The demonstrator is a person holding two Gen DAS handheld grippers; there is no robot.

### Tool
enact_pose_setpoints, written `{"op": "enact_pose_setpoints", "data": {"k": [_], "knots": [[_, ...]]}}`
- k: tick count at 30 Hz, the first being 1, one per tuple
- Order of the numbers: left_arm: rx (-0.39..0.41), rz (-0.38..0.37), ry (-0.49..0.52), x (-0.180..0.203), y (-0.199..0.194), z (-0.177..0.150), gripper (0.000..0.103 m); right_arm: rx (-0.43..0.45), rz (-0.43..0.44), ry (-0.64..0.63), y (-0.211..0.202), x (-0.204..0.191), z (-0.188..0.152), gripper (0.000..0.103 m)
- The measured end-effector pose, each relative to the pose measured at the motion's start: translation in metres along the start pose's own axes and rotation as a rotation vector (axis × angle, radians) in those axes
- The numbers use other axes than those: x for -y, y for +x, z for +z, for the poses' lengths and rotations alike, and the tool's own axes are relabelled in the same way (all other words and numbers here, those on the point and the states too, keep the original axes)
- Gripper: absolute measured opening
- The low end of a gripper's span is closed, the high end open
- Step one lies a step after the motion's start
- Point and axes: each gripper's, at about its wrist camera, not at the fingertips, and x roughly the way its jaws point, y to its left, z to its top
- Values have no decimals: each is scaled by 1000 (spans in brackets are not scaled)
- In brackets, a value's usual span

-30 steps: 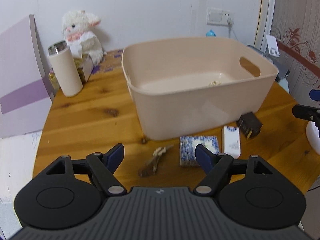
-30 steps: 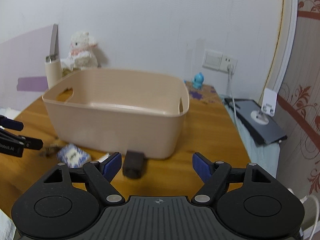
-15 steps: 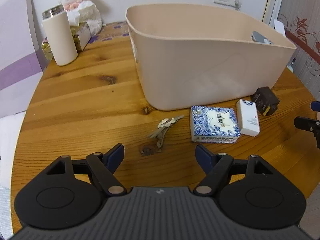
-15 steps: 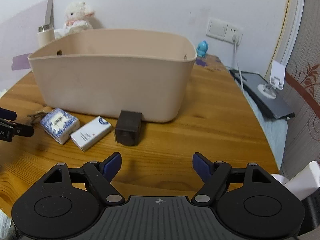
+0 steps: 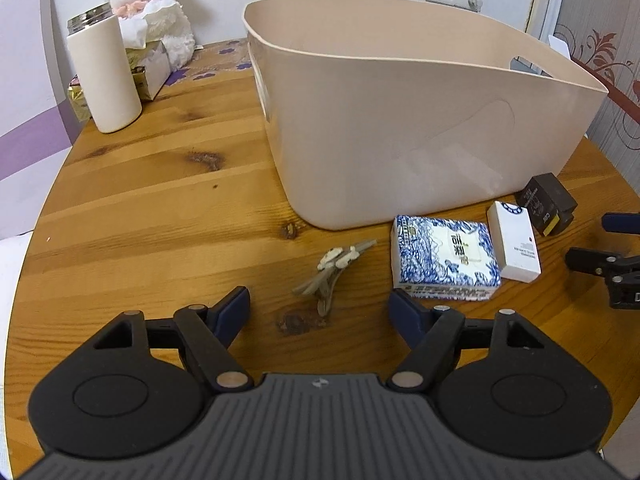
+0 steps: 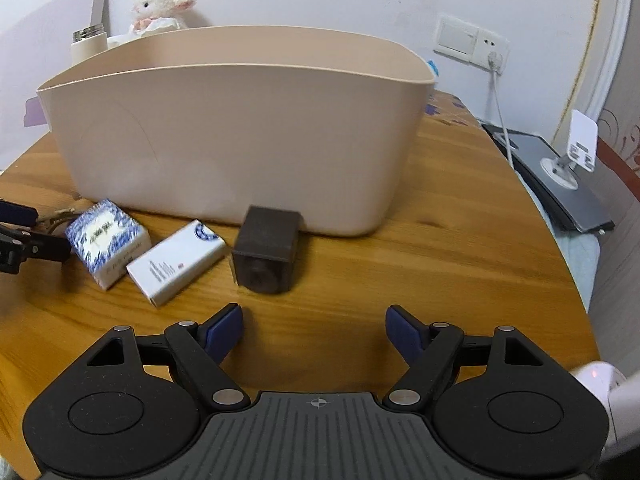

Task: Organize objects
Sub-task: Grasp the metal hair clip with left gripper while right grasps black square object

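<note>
Objects for sorting lie in a row on the wooden surface (image 5: 160, 208), along the near wall of the smooth beige plastic bin (image 5: 400, 120). None is in the bin that I can see, so I judge this the approach before the first pick.

My left hand-held gripper (image 5: 319, 308) holds nothing. Its jaws stand wide and are closing slightly, with the small, thin beige hair clip (image 5: 332, 272) just beyond them. My right hand-held gripper (image 6: 314, 324) is also wide open and empty, facing the matte dark cube-shaped box (image 6: 266, 254).

Between those two lie a soft-looking blue-and-white patterned packet (image 5: 444, 262) and a slim white carton (image 5: 516, 246), side by side.

Next, I think each gripper must drop lower and straddle its target; the flat clip probably needs the jaws almost on the wood.
</note>
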Motion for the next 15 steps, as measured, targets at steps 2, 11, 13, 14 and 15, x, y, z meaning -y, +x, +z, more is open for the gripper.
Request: {"op": "enact_pose_setpoints", "data": {"k": [2,11,13,14,15], "knots": [[3,-2,5,0,1,2,71,6,2,-9,4,-3,4,80],[6,-27,25,0,3,11,36,31,41,-6,16,-16,17,71],[4,-38,29,1,3,12,25,33,61,1,17,-16,19,55],[3,-46,30,1,3,13,20,33,72,5,17,-17,20,50],[1,-50,32,2,3,13,20,33,79,8,16,-17,21,39]]}}
